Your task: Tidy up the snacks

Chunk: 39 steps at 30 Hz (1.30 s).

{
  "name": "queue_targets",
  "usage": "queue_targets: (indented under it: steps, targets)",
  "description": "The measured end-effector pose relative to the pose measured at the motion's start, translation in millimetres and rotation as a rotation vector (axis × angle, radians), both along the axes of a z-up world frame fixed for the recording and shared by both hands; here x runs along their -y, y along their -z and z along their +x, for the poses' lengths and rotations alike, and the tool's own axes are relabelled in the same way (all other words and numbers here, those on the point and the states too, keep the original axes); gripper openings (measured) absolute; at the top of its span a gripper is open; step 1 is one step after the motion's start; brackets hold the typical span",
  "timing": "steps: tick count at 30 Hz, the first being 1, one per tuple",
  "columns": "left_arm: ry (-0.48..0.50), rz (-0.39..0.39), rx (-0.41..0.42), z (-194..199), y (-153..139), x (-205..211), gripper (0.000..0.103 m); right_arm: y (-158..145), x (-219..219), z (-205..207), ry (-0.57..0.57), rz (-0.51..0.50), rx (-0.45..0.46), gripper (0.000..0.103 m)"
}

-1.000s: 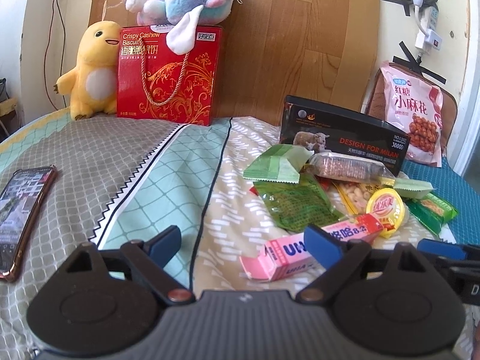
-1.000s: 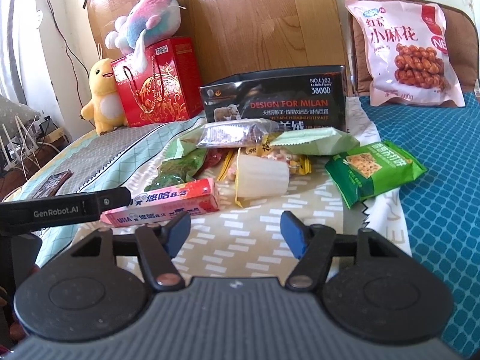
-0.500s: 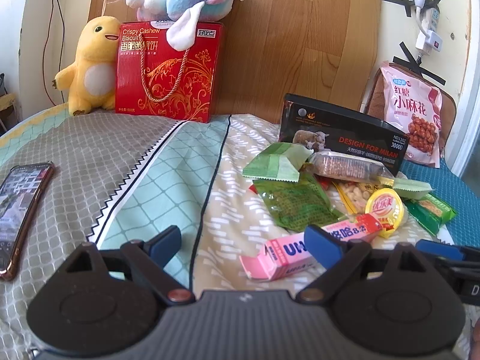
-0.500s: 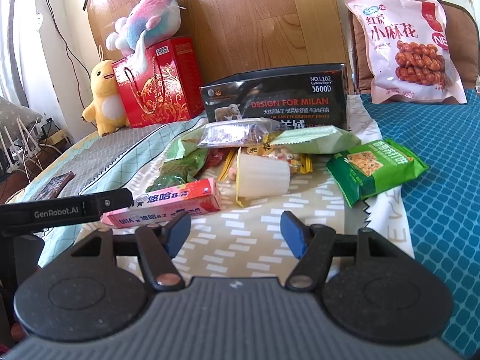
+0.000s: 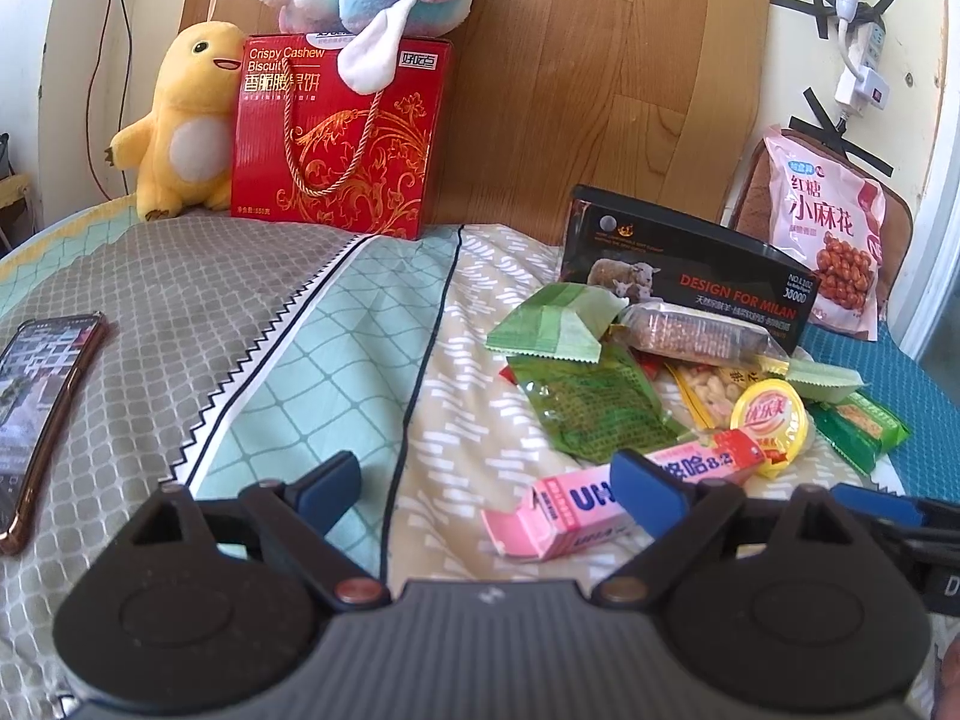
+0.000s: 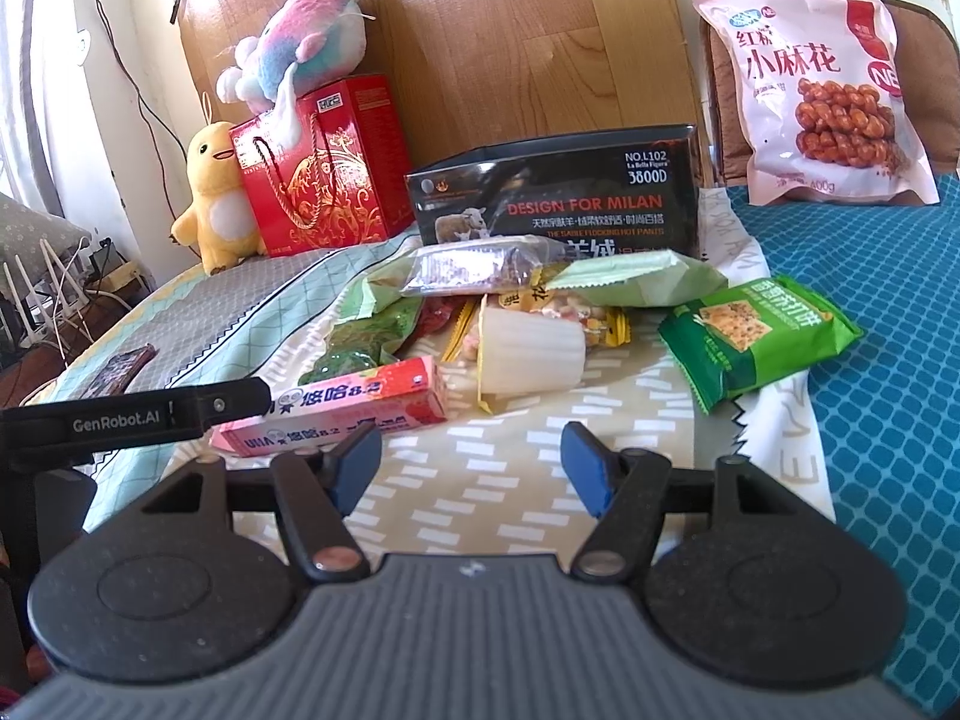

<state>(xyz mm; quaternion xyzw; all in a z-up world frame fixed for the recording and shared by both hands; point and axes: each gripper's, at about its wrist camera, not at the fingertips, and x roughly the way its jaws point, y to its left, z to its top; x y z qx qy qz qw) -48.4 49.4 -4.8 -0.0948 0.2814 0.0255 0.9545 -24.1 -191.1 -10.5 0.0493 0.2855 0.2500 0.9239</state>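
Note:
A pile of snacks lies on the bed in front of a black open box point(image 5: 690, 276) point(image 6: 558, 198). Nearest is a pink candy box point(image 5: 600, 498) point(image 6: 336, 408). Behind it lie a dark green packet point(image 5: 594, 408), a yellow-lidded white cup point(image 5: 771, 417) point(image 6: 531, 354) on its side, a green cracker bag point(image 6: 756, 336) and a light green packet point(image 6: 636, 279). My left gripper point(image 5: 489, 483) is open and empty, just left of the pink box. My right gripper point(image 6: 474, 462) is open and empty, just in front of the pile.
A red gift box point(image 5: 339, 138) with a pastel plush on top and a yellow plush point(image 5: 180, 126) stand at the headboard. A phone point(image 5: 42, 396) lies at the left. A large pink snack bag point(image 6: 816, 102) leans on a brown cushion at the right.
Both grippers have edged slightly forward and tilted a little; the view shifted slightly. Nothing was picked up or moved.

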Motion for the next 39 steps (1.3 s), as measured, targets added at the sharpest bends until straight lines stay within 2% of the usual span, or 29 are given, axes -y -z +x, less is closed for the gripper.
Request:
queue_targets:
  steps: [27, 31, 39]
  targets:
    - [0.009, -0.029, -0.008, 1, 0, -2, 0.094, 0, -2, -1, -0.011, 0.003, -0.005, 0.067]
    - [0.012, -0.053, -0.012, 1, 1, -6, 0.094, -2, -2, 7, -0.047, 0.016, -0.036, 0.068]
    - [0.014, -0.118, -0.004, -1, 2, -18, 0.093, -8, -14, 39, -0.148, 0.074, -0.153, 0.068]
